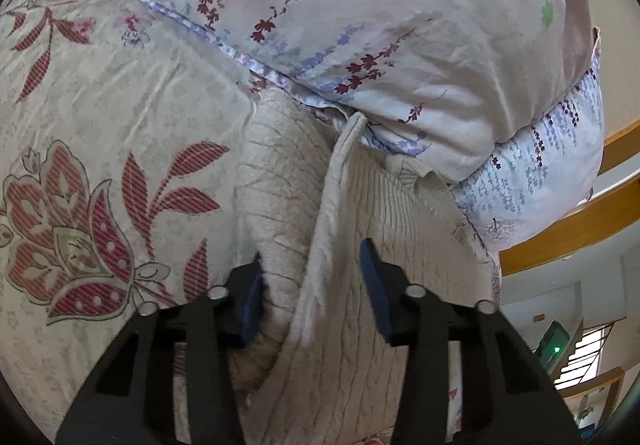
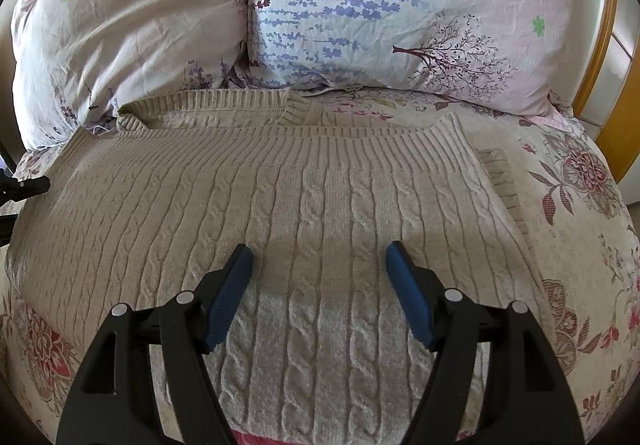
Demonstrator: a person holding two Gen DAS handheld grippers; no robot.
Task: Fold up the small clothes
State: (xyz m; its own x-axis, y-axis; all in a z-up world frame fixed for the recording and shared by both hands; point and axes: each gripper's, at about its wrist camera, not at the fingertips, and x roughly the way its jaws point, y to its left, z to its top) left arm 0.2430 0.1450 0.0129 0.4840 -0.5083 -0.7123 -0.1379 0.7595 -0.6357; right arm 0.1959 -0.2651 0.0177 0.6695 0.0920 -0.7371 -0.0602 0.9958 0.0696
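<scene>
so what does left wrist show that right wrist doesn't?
Left wrist only: a raised fold of the sweater running up between the open left gripper, plus wooden rails at right. Right wrist only: the ribbed hem, the cable-knit front spread flat under the open right gripper, and a lavender-print pillow. Both: beige sweater, floral bedsheet, neither gripper holding anything.

A beige cable-knit wool sweater point(image 2: 320, 205) lies under black grippers' blue-padded fingers point(image 2: 228, 297). Beyond the fingers, a pale pink cotton pillow point(image 2: 400, 5) shows lavender sprigs (plus small green flowers). The cream bedsheet point(image 1: 100, 105) carries red striped florals.
</scene>
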